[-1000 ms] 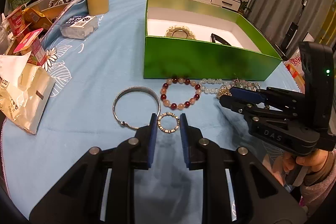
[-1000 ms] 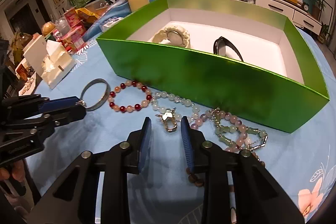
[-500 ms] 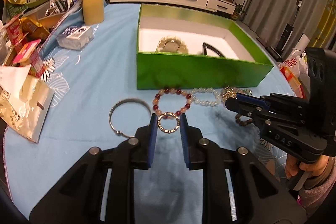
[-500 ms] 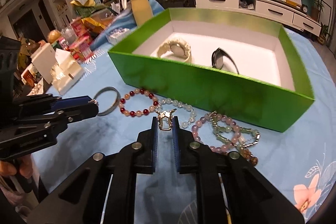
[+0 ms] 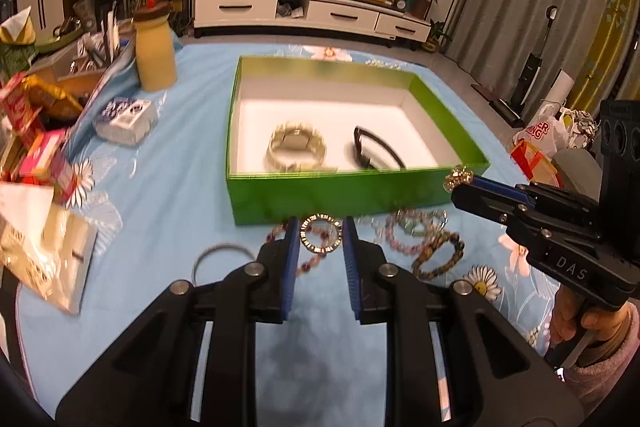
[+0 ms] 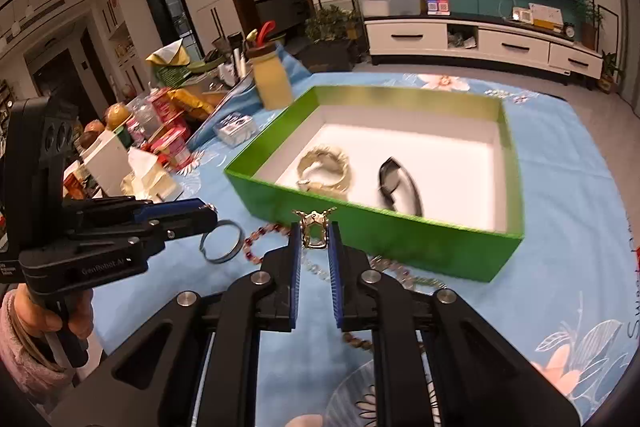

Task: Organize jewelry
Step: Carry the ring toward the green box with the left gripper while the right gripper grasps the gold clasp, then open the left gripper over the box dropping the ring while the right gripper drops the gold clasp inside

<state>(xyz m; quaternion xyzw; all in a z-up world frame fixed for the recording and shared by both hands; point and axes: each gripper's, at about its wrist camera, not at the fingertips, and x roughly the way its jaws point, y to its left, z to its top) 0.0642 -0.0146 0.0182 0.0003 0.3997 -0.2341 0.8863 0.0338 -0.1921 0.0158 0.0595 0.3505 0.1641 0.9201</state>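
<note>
- A green box (image 5: 352, 193) is seen on a blue flowered tablecloth (image 5: 168, 187), its long axis running left to right across the left wrist view, its near wall facing both grippers.
- Inside the box, a pale gold watch (image 5: 297, 147) lies at the left and a dark bangle (image 5: 376, 151) just to its right; the right part of the white floor is bare.
- A small beaded ring (image 5: 321, 233) is clamped between the blue pads of the left gripper (image 5: 320, 239), held upright with its open face toward the camera, above the near wall's foot.
- A small gold ornament (image 6: 315, 225) is gripped by the right gripper (image 6: 314, 239), its two prongs spread upward, just in front of the box's near rim.
- Bead bracelets (image 5: 416, 239) and a silver bangle (image 5: 220, 259) are left on the cloth along the box's near side, the bangle lying flat at the left.
- Clutter of snack packets (image 5: 36, 131) and a yellow bottle (image 5: 155, 55) is crowded along the table's left edge, well apart from the box.
</note>
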